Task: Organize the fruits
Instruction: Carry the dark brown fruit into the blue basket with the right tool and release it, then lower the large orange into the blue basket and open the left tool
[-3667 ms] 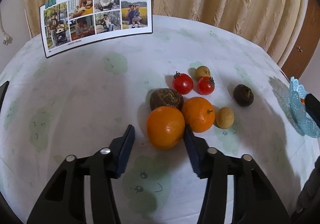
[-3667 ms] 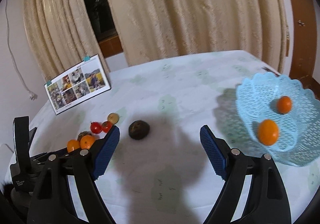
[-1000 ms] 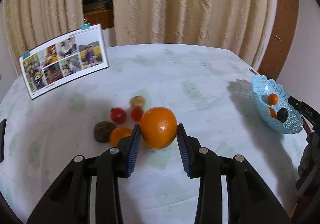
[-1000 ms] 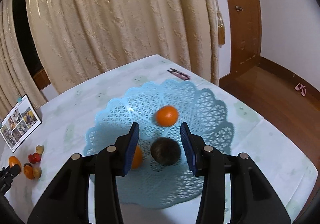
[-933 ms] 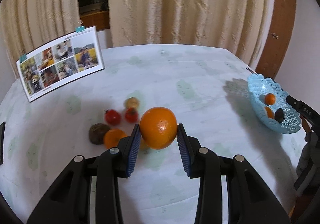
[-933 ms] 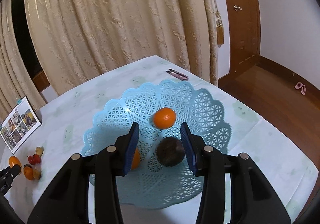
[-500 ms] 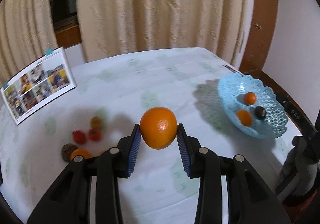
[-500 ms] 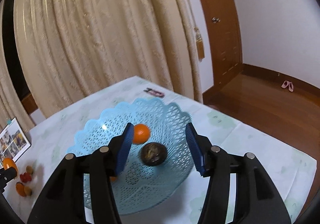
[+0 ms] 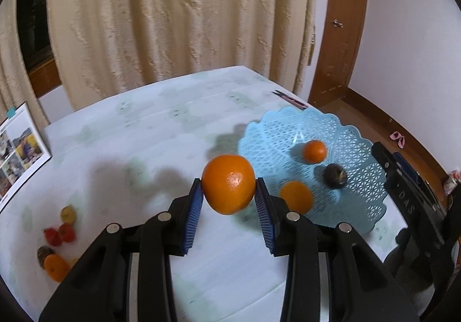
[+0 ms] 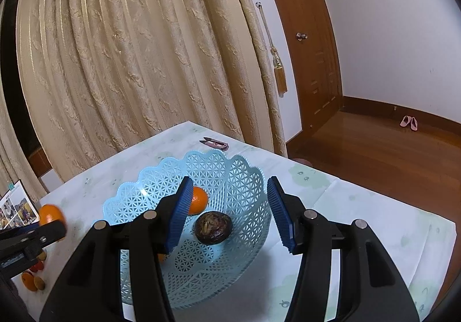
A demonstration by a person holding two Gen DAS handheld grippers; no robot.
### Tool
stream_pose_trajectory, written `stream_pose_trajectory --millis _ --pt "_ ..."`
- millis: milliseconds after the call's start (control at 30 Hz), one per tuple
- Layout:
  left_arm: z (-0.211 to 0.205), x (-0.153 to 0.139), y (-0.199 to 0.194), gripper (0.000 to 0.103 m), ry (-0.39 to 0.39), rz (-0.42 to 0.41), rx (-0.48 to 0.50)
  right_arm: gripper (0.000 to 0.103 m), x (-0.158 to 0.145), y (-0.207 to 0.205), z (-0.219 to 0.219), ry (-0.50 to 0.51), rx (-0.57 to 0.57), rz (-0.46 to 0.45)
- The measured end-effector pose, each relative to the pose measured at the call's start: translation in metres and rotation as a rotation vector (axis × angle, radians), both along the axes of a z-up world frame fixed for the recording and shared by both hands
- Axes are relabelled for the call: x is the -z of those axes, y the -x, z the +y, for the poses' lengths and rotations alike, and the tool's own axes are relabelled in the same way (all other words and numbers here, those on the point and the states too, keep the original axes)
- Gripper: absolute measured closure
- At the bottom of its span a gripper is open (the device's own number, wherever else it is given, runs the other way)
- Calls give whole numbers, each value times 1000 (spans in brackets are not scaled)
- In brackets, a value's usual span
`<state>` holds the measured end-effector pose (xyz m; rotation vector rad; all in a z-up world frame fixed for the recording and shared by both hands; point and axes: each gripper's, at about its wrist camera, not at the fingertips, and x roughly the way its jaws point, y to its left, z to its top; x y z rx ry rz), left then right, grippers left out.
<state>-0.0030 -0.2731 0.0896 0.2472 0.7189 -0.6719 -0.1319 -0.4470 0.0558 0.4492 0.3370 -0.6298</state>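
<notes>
My left gripper point(image 9: 228, 201) is shut on a large orange point(image 9: 228, 184) and holds it above the table, just left of the light blue lattice basket point(image 9: 360, 146). The basket holds a small orange point(image 9: 314, 151), another orange point(image 9: 296, 197) and a dark brown fruit point(image 9: 334, 175). My right gripper point(image 10: 230, 214) is open and empty, above the basket point(image 10: 239, 175), with the dark fruit point(image 10: 213, 227) lying below between its fingers. The held orange point(image 10: 51, 216) shows at the far left of the right wrist view.
Loose fruits lie at the table's left: two tomatoes point(image 9: 60, 234), a small yellow fruit point(image 9: 68, 214), an orange point(image 9: 56, 266) and a dark fruit point(image 9: 44, 253). A photo calendar point(image 9: 20, 149) stands at the far left. Small scissors point(image 10: 214, 144) lie behind the basket.
My left gripper has carried the large orange rightward from the fruit pile to beside the basket. My right gripper let go of the dark fruit in the basket, opened wider and rose.
</notes>
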Motion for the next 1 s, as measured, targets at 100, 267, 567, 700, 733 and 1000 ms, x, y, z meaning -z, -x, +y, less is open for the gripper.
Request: stream_pose_trajectory --millis 100,267,567,700,733,1000 --pt "-18 2 0 66 -6 -4 26 48 0 1 0 4 0 0" --pt "-36 3 1 66 -6 -10 57 48 -1 2 -1 1 3 -5" --pt "-44 -11 4 50 31 -55 71 48 -1 3 -1 6 3 -3" --pt "-36 -13 2 49 34 -52 56 48 -2 3 -1 10 5 -5" --pt "-33 -13 2 48 36 -50 50 48 -2 3 -1 11 5 -5" --pt "-10 -17 0 24 52 -34 -7 40 -3 2 -1 18 13 -15"
